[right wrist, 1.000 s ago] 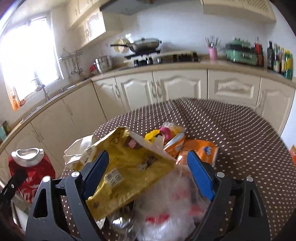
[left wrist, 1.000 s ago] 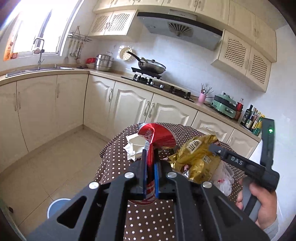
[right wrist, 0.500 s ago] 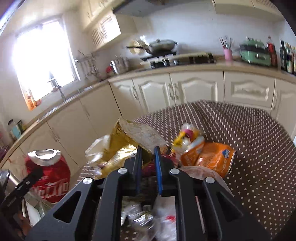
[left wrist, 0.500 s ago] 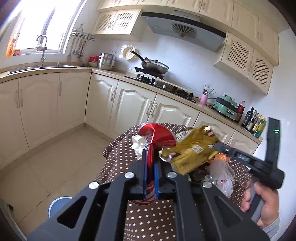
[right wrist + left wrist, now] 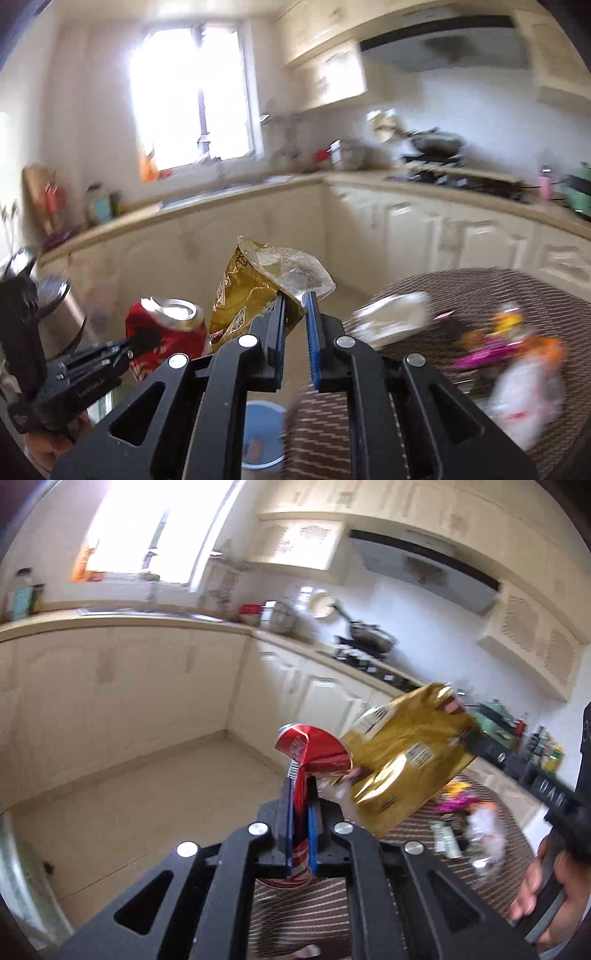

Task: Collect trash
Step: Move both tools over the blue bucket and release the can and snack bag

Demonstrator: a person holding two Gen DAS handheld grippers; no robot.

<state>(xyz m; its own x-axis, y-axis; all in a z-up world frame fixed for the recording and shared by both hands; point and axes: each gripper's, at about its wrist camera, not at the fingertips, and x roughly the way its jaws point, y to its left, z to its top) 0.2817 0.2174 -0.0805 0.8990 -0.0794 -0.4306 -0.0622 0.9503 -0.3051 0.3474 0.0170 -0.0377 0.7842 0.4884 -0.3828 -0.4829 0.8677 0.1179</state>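
Carrying crushed red can point(image 5: 312, 753) pinched in left gripper point(image 5: 300, 794) and gold snack bag point(image 5: 255, 295) nipped by right gripper point(image 5: 295, 306), both clear of table edge point(image 5: 424, 278), likely bound for blue bin point(image 5: 263, 435) below

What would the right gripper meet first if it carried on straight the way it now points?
Past the gold bag it holds, the right gripper seems aimed at the cream cabinets under the counter. Nothing else shows in between, though blur leaves depth unclear.
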